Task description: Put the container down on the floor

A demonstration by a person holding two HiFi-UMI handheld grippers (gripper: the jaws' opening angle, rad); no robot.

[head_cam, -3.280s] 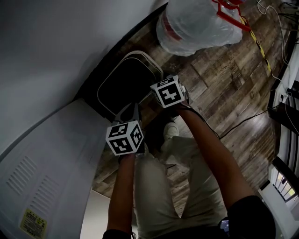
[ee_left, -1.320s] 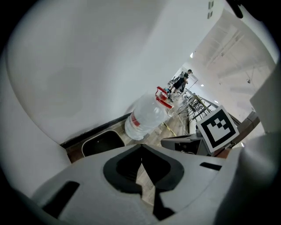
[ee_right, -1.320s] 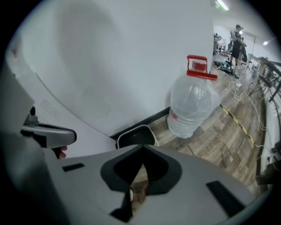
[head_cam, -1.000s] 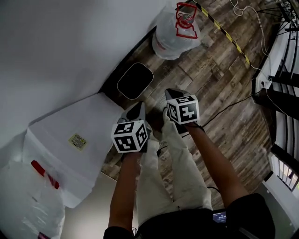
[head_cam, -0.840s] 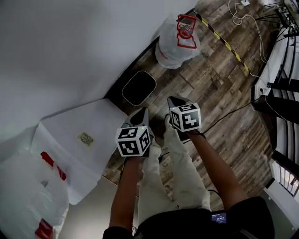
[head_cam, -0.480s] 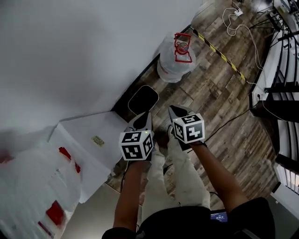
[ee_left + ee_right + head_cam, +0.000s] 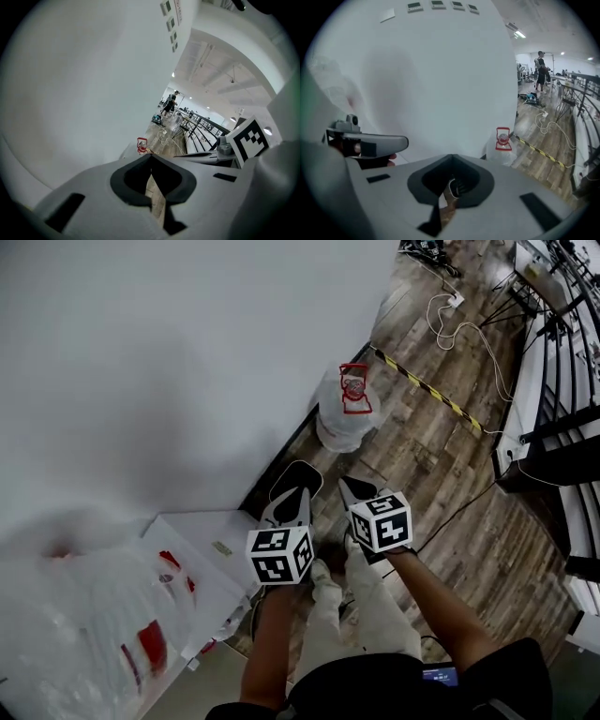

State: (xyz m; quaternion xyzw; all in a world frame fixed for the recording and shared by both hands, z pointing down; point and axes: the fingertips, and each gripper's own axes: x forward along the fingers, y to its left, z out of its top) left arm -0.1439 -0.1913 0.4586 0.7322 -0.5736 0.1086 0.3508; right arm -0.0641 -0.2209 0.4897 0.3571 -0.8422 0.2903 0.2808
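I hold the left gripper (image 7: 296, 497) and right gripper (image 7: 353, 489) empty, jaws pressed together on nothing. The container (image 7: 303, 472) lies on the floor (image 7: 441, 460) near the water jug (image 7: 345, 418) — on my side of it, both grippers above

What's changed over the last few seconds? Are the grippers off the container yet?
The left gripper and right gripper have risen well clear of the container, both shut and empty. Unchanged: the container lies on the floor by the wall, with the bagged water jug beyond it.
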